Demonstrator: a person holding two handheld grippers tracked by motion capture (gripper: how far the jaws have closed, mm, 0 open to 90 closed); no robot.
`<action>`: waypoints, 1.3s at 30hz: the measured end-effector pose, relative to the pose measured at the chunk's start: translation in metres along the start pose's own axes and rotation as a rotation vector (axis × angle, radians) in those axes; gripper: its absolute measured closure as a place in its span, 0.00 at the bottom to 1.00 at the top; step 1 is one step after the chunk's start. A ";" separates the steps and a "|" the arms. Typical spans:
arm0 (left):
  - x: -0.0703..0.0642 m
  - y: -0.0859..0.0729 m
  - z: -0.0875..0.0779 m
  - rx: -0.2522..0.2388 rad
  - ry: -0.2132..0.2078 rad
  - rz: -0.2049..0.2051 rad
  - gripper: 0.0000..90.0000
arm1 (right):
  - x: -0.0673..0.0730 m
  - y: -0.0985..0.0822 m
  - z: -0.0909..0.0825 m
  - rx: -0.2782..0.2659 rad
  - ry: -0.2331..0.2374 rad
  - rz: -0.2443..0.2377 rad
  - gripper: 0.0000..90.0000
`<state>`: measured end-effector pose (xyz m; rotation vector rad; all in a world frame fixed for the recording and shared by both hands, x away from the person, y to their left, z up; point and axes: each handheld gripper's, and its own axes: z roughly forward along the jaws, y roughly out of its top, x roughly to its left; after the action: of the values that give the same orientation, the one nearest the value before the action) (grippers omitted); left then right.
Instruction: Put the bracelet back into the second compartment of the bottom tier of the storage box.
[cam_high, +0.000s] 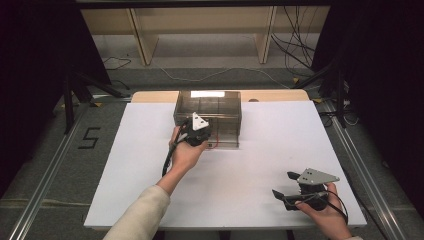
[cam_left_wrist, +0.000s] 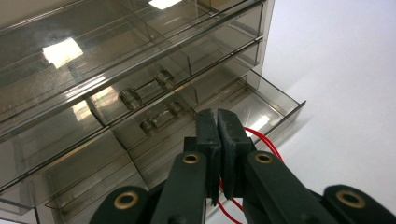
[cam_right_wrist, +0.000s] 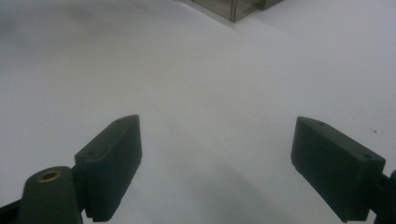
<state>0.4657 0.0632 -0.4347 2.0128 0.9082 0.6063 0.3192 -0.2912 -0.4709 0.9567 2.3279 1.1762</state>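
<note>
Two tools are at work over a white, matte desk (cam_high: 150, 150). From the high view, the left tool (cam_high: 199, 134) sits at the front of a smoky, see-through plastic drawer cabinet (cam_high: 207, 107) that stands near the far edge of the desk; a thin red wire (cam_high: 214, 146) shows at the cabinet's lower front, right by the tool's tip. A grey three-cornered plate rides on top of this tool, and a pale sleeve (cam_high: 142, 212) runs back from the hand. The right tool (cam_high: 284, 186) is held well apart from the cabinet, near the desk's near right corner, with its black jaws spread wide and nothing between them.

In the left gripper view, the left tool (cam_left_wrist: 217, 122) has its two black, slightly grainy pads pressed together, and the red wire (cam_left_wrist: 264, 140) loops out from between them on the right side and shows again lower down, so the jaws are clamped on the wire. Just behind the pads an open drawer (cam_left_wrist: 261, 105) juts out of the cabinet (cam_left_wrist: 116, 56), shallow, straight-walled and glossy. Two more drawer fronts above it carry clear bar handles (cam_left_wrist: 144, 91) on round studs, and the smooth panels catch bright reflections.

In the right gripper view, the right tool (cam_right_wrist: 217, 165) stands fully spread, its blocky, dull black pads far apart over bare white desk (cam_right_wrist: 196, 84), touching nothing. One corner of the cabinet (cam_right_wrist: 231, 7) peeks in at the top edge.
</note>
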 end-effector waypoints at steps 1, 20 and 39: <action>0.000 0.000 0.000 -0.001 0.001 0.001 0.98 | 0.000 0.000 0.000 0.000 0.000 0.000 0.19; 0.004 0.001 0.005 -0.031 0.029 0.026 0.98 | 0.000 0.000 0.000 0.001 -0.001 -0.001 0.19; 0.008 0.000 0.010 -0.042 0.051 0.061 0.98 | -0.001 0.000 0.000 0.003 -0.002 -0.001 0.19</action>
<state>0.4779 0.0647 -0.4391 2.0018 0.8596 0.7082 0.3194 -0.2918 -0.4709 0.9566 2.3288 1.1714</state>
